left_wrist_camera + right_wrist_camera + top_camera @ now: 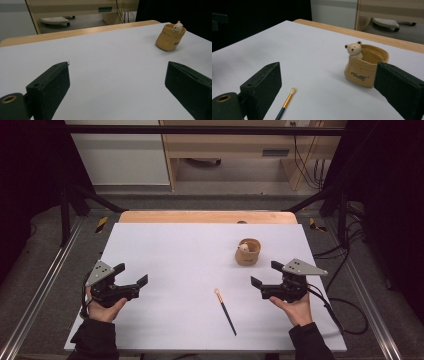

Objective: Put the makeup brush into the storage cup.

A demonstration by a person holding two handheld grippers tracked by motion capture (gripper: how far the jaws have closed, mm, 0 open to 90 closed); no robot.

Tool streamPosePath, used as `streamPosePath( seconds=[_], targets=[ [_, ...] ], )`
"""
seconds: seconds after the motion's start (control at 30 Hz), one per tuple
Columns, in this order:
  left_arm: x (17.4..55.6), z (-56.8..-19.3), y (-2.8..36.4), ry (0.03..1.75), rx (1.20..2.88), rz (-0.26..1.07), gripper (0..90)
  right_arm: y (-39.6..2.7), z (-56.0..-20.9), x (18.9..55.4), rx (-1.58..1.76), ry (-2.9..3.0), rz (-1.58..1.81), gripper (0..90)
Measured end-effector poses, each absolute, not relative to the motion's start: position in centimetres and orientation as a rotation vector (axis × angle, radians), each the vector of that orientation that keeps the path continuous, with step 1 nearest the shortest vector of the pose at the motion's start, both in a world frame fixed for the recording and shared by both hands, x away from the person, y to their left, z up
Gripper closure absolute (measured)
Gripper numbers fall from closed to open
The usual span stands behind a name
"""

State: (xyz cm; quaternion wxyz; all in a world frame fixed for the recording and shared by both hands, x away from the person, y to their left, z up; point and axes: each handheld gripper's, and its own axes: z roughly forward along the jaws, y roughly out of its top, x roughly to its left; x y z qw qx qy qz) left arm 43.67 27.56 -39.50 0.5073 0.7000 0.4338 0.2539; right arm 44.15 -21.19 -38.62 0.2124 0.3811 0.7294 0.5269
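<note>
A tan ceramic pot (248, 252) with a small bear figure on its rim stands upright at the right back of the white table (180, 250). The pot (364, 66) looks close in the right gripper view and the pot (170, 37) sits far off in the left gripper view. A thin brush (226, 311) with a dark handle and pale tip lies flat near the front middle; the brush (285, 103) lies between the right jaws' line of sight. My left gripper (131, 275) rests open at the left. My right gripper (264, 273) is open, just right of the brush, nothing held.
A wooden table edge (207, 217) runs along the back. Cables (345, 312) trail off the right side. Metal frame rails (45, 285) flank the table. A light wooden cabinet (240, 145) stands beyond on the floor.
</note>
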Motion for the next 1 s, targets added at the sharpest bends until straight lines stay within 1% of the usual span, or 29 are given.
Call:
streamPosePath(
  seconds=[0.33,0.7,1.0],
  targets=[
    [43.8,-39.6,27.5,1.05,1.69,0.609,5.4,-18.3,-39.0,44.6,1.016,2.11,1.433,8.9],
    [43.9,-39.7,27.5,1.049,1.706,0.615,5.5,-15.7,-40.6,44.6,1.01,2.217,1.37,10.8],
    [43.9,-39.7,27.4,1.049,1.71,0.617,5.6,-13.6,-42.5,44.5,0.992,2.323,1.28,16.9]
  ],
)
